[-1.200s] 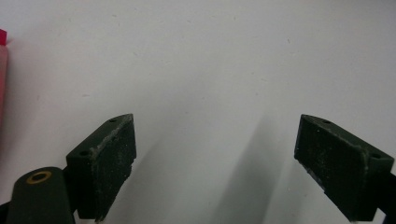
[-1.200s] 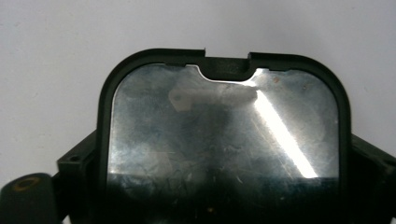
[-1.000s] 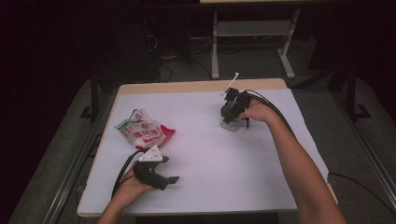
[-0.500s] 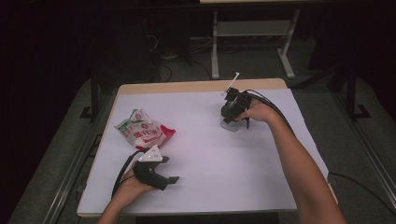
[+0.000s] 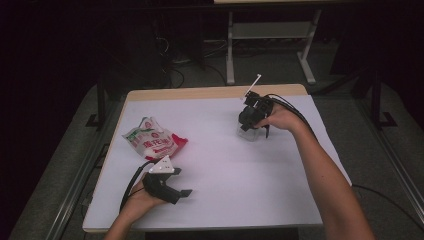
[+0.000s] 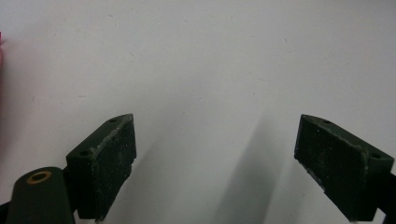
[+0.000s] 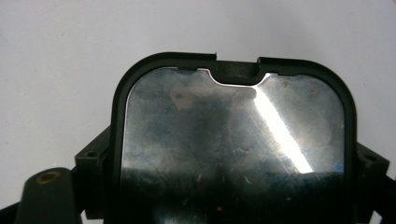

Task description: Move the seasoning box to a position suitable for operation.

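A black-rimmed box [image 7: 233, 140] sits clamped between the right tongs [image 5: 252, 131].

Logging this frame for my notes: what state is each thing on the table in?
Container: black-rimmed, shiny lid on, standing on the table between the right gripper's fingers.
Right gripper: closed on the container.
Left gripper: open, nothing between its fingers.
Snack bag: lying flat, crumpled, untouched.

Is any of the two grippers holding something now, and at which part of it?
The right gripper holds a black-rimmed container by its two opposite sides, one jaw on each. The left gripper is open and holds nothing.
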Available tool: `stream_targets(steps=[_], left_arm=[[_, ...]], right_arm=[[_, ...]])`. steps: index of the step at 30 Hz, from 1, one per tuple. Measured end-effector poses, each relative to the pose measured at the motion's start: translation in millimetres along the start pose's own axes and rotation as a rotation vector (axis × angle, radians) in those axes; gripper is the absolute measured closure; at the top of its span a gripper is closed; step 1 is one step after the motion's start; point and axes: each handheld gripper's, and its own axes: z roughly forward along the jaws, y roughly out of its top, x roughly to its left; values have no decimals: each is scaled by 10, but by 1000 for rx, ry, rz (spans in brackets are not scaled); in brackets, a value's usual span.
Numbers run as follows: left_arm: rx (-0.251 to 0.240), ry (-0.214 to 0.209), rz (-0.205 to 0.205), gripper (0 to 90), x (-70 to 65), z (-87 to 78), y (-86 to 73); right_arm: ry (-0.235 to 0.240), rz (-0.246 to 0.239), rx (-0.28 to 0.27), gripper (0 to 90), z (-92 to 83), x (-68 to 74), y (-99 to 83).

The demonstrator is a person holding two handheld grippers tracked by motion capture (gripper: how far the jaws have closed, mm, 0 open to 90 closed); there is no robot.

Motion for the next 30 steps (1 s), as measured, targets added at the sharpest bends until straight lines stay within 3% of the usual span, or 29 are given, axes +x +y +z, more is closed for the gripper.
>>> stream_targets(steps=[5,7,18,30], left_arm=[[-1,1,-1,124,-9,0,2],[0,-1,-1,124,-10,3,1],[4,-8,4,124,-19,5,-2],[3,-9,4,125,-19,17,-5]], right_arm=[[10,-19,-1,149,-73,124,-28],[8,-47,-1,149,-101,176,-48],[26,-78,-31,149,-284,473,-215],[30,-142,-64,149,-380,843,-363]])
